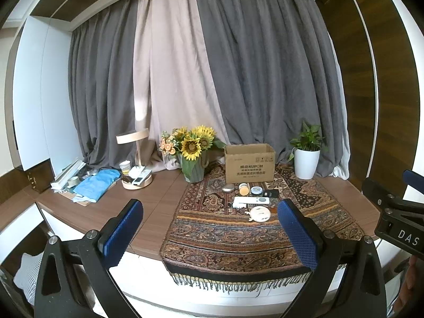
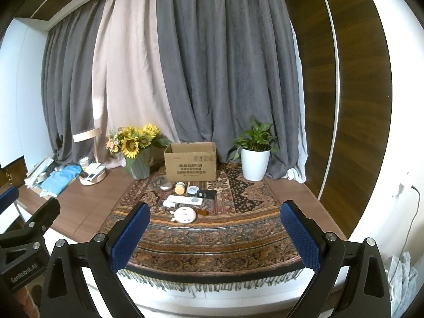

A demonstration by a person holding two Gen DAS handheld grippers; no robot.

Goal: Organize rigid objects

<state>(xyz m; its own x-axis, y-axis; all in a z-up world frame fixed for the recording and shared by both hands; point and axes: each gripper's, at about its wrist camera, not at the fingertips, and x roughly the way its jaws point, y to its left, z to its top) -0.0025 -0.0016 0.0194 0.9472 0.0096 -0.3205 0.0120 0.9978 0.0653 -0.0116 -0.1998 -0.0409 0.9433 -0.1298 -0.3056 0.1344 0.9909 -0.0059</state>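
Left wrist view shows my left gripper [image 1: 209, 228] with its jaws wide apart and nothing between them, held back from the near edge of the table [image 1: 159, 198], above the fringe of the runner [image 1: 238, 238]. My right gripper [image 2: 214, 230] is the same: spread and empty, short of the table.

So I judge I am at the very start, with nothing picked up yet. The things to sort lie in a loose cluster on the runner, in front of the open box [image 1: 249, 163]. Nearest the box is a row: a grey pebble [image 1: 228, 188], an orange jar [image 1: 244, 188], a blue-lidded tin [image 1: 256, 190] and a flat black case [image 1: 270, 193]. Nearer me lies a white remote [image 1: 251, 200] on its side, and closest of all a round white disc [image 1: 260, 213] with a small brown thing just beside it that I cannot make out. They sit near one another but mostly apart.

The box looks like the place for them, though I cannot see inside it.

Next I would reach forward and down with one gripper over the disc, the nearest piece, and close on its rim. It lies flat and low, so the fingers must come nearly to the cloth without snagging it. The vase [image 1: 194, 171] and plant pot [image 1: 307, 163] flank the box; I should lift clear of both.
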